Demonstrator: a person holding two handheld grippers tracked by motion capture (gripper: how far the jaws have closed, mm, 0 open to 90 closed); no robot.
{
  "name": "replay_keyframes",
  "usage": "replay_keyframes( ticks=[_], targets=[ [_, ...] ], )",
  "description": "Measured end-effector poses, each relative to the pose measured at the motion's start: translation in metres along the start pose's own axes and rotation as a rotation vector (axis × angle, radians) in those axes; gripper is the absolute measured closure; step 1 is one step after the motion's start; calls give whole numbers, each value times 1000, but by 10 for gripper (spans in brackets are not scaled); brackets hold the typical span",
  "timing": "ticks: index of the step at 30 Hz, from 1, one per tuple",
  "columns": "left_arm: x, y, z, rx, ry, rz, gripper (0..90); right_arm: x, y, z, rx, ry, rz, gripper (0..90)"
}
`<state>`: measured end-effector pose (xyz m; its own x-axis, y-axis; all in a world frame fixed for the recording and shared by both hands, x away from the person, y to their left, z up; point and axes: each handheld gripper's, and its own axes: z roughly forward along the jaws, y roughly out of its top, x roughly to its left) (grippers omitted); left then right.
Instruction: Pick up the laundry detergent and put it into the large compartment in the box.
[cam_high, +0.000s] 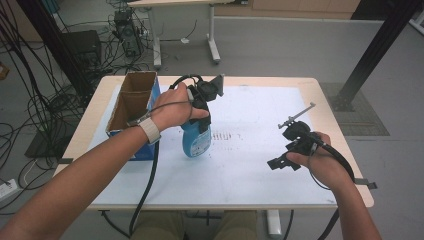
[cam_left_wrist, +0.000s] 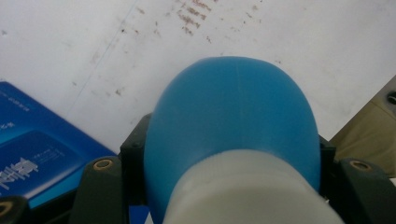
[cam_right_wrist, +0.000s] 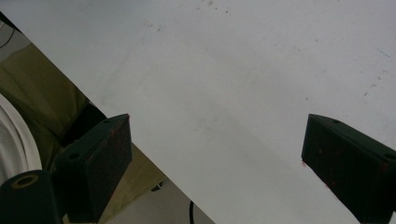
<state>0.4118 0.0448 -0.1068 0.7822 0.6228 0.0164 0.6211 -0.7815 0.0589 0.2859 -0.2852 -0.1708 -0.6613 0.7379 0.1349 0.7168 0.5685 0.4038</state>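
High view is showing the left gripper (cam_high: 202, 117) clamping a blue bottle (cam_high: 196, 141) by its upper part, just right of the cardboard box (cam_high: 131, 107), w/ the bottle base near the white table sheet (cam_high: 250, 165). Bottle's long axis is running vertical, base pointing down. Left gripper view is giving the rounded blue body (cam_left_wrist: 233, 121) betw. the jaws. Right gripper (cam_high: 280, 162) is sitting wide apart, holding nothing, over bare sheet (cam_right_wrist: 233, 70).

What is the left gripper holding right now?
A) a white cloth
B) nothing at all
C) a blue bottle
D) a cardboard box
C: the left gripper is clamped on the blue bottle, whose rounded blue body sits between the black jaws in the left gripper view.
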Motion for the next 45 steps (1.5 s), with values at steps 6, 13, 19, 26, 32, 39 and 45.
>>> replay_keyframes(
  ticks=[6, 13, 19, 26, 32, 39, 45],
  targets=[
    [2, -1, -15, 16, 2, -35, 386, 2, -1, -2, -4, -3, -5, 86],
    [5, -5, -41, 17, 5, -87, 386, 5, 1, -2, -10, -4, -16, 86],
    [10, -12, -63, 5, 11, -137, 386, 5, 5, 0, -10, 3, -26, 86],
    [11, -17, -76, 5, 30, -172, 386, 7, 9, -1, -11, 5, -40, 86],
    [13, -21, -88, 10, 27, -192, 386, 8, 9, -4, -13, 2, -46, 86],
    [10, -23, -98, 17, 28, -230, 385, 6, 10, -6, -17, 5, -57, 86],
    [14, -28, -108, 6, 1, -256, 385, 4, 12, -8, -23, 7, -69, 86]
  ],
)
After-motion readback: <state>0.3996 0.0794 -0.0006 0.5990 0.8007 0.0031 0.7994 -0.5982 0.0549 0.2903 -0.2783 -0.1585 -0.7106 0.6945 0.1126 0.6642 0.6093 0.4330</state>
